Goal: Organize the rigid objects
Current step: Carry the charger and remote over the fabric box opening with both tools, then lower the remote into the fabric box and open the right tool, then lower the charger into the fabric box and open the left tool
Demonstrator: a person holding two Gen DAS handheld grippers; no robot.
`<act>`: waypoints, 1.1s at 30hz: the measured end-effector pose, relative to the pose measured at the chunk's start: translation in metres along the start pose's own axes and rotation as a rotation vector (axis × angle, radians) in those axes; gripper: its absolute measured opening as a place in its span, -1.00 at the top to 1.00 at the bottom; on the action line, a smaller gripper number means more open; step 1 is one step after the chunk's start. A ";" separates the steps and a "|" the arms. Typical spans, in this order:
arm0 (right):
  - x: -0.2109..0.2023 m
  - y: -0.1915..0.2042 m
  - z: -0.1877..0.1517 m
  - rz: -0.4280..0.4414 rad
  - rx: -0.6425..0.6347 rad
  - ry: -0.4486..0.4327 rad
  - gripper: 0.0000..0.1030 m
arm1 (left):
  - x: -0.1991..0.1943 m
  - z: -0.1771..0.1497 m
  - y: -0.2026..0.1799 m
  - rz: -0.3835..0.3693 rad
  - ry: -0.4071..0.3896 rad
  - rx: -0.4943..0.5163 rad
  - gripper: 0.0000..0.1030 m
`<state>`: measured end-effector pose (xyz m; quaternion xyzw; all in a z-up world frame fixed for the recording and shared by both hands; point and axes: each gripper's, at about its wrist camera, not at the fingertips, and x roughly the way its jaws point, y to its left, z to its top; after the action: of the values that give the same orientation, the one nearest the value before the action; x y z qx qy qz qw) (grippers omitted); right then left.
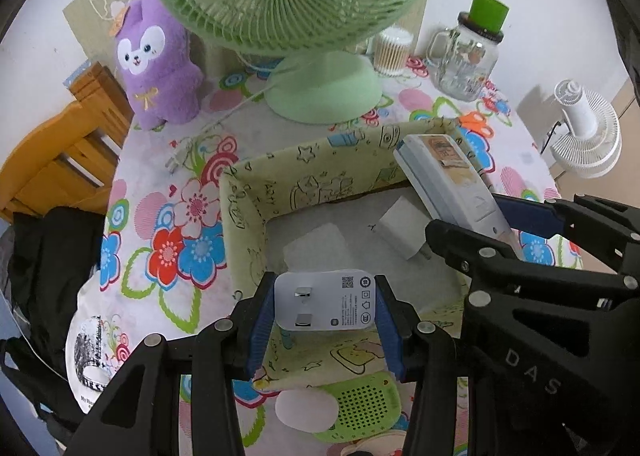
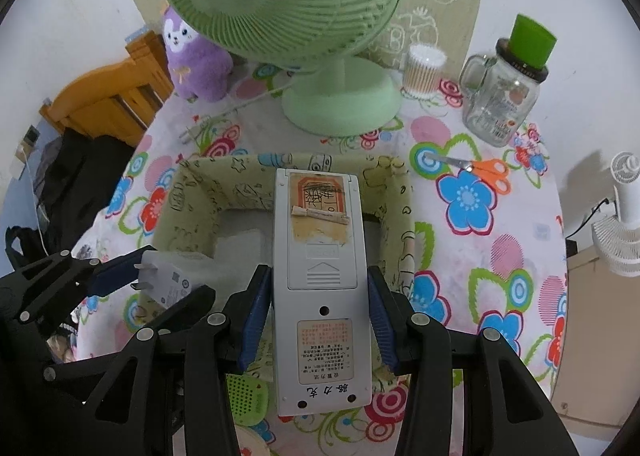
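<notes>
My left gripper (image 1: 325,310) is shut on a white plug adapter (image 1: 325,301), its blue pads pressing both sides, just above the near wall of a pale green fabric box (image 1: 248,208). My right gripper (image 2: 318,302) is shut on a long white remote control (image 2: 318,256), held back side up over the same box (image 2: 404,216). In the left wrist view the remote (image 1: 448,184) and the right gripper's fingers (image 1: 472,252) slant in from the right. The left gripper with the adapter (image 2: 166,284) appears at the left of the right wrist view. A small white charger (image 1: 404,230) lies inside the box.
A green desk fan (image 1: 304,56) stands behind the box, its cord and plug (image 1: 176,162) on the floral tablecloth. A purple plush (image 1: 156,60), a cotton swab tub (image 1: 392,50), a glass jar with a green cup (image 1: 468,56), orange scissors (image 2: 486,172), a green perforated device (image 1: 360,408).
</notes>
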<state>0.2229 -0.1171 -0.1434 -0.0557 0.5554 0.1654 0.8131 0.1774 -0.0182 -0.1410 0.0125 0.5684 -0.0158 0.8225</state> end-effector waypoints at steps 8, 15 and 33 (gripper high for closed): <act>0.030 0.000 0.002 0.020 -0.011 0.051 0.03 | 0.018 -0.006 0.000 0.003 0.046 0.003 0.07; 0.051 0.006 0.001 0.032 -0.008 0.089 0.03 | 0.017 -0.007 0.001 -0.004 0.042 0.003 0.07; 0.021 0.003 -0.007 0.062 0.022 0.036 -0.42 | 0.004 -0.011 -0.002 -0.035 0.032 0.017 0.07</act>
<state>0.2224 -0.1124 -0.1654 -0.0325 0.5733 0.1832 0.7979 0.1684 -0.0196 -0.1491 0.0095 0.5814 -0.0349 0.8128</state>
